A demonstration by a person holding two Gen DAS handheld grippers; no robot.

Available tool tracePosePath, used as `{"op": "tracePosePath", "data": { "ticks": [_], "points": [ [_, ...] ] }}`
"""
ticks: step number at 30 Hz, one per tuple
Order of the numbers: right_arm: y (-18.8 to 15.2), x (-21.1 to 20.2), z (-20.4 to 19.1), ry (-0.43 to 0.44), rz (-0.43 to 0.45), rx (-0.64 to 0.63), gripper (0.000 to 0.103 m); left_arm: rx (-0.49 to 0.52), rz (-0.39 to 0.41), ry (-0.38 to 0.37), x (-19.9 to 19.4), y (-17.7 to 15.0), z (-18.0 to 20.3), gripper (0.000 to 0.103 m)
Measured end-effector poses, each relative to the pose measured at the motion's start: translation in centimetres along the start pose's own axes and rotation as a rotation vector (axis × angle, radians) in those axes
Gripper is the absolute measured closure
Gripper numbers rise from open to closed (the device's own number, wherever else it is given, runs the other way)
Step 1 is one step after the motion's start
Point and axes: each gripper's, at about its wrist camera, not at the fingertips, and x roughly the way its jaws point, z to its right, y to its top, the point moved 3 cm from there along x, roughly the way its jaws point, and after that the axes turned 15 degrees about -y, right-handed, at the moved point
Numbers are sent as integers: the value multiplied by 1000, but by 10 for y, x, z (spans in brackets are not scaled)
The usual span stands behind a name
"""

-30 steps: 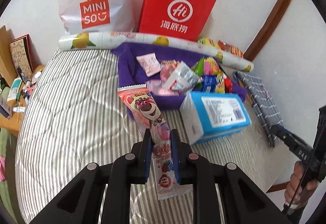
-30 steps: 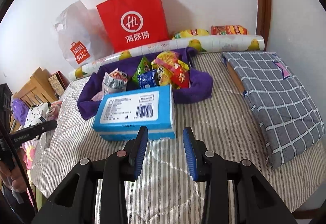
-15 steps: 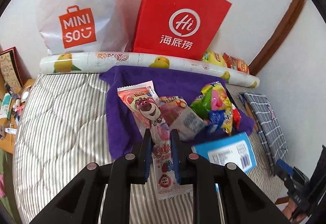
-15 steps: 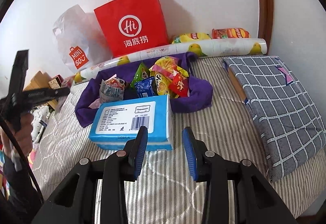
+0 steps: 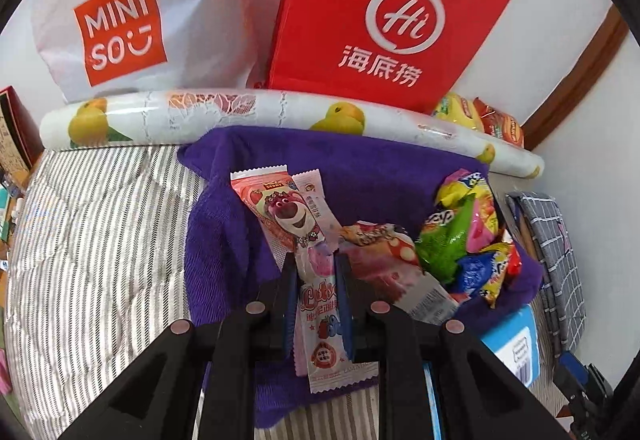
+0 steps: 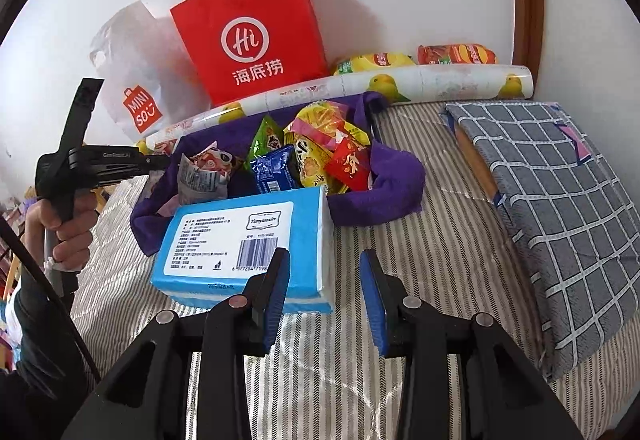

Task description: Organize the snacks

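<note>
My left gripper (image 5: 316, 272) is shut on a long pink bear-print snack packet (image 5: 288, 216), held over the purple cloth (image 5: 360, 176) on the bed. Several bright snack packs (image 5: 464, 236) lie heaped on the right part of that cloth. In the right wrist view my right gripper (image 6: 324, 272) stands open with nothing between its fingers, low over the striped bedding, just in front of a blue tissue pack (image 6: 248, 240). The snack pile (image 6: 316, 152) on the purple cloth (image 6: 388, 184) lies behind the pack. At far left there, a hand holds the left gripper (image 6: 100, 160) above the cloth's left end.
A red paper bag (image 5: 384, 16) and a white plastic bag (image 5: 132, 20) stand against the wall behind a lemon-print roll (image 5: 260, 112). Two chip bags (image 6: 416, 58) lie behind the roll. A folded grey checked cloth (image 6: 560, 208) covers the bed's right side. Striped bedding (image 5: 100, 232) stretches left.
My left gripper has carried the bear packet forward from over the bedding to above the purple cloth. The right gripper edged slightly closer to the blue tissue pack.
</note>
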Motion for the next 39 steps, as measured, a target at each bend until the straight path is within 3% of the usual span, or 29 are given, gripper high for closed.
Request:
{"op": "tracePosePath", "data": {
  "ticks": [5,12,15,17,19,25,27,29,32,35,39],
  "points": [
    [1,4,-2,4,-5,-1,67,-12,-37,31,17,0,-6,86],
    [0,4,-2,7,-1,-3,63,-28,-76,8,28,-6,-6,84],
    [2,5,-3,4,0,-6,63,-35,-91,7,29,-7,-5,80],
    [2,4,-4,5,6,-5,63,-30,-96,8,26,-6,-3,66],
    [2,1,-5,12,8,-3,63,-18,-80,14,20,-7,1,54],
    [0,-10,-10,-25,21,-29,60,13,-45,28,-5,-13,12,49],
    [1,-14,-12,-37,21,-35,48,28,-32,34,-16,-18,17,49],
    [4,-22,-14,-47,38,-30,47,34,-15,38,-29,-23,22,49],
    [10,-34,-16,-69,50,-18,36,48,2,37,-48,-35,34,48],
    [14,-46,-17,-98,52,-9,35,49,39,28,-68,-48,46,36],
    [15,-64,-15,-120,42,24,35,74,72,22,-93,-69,66,31]
  ]
}}
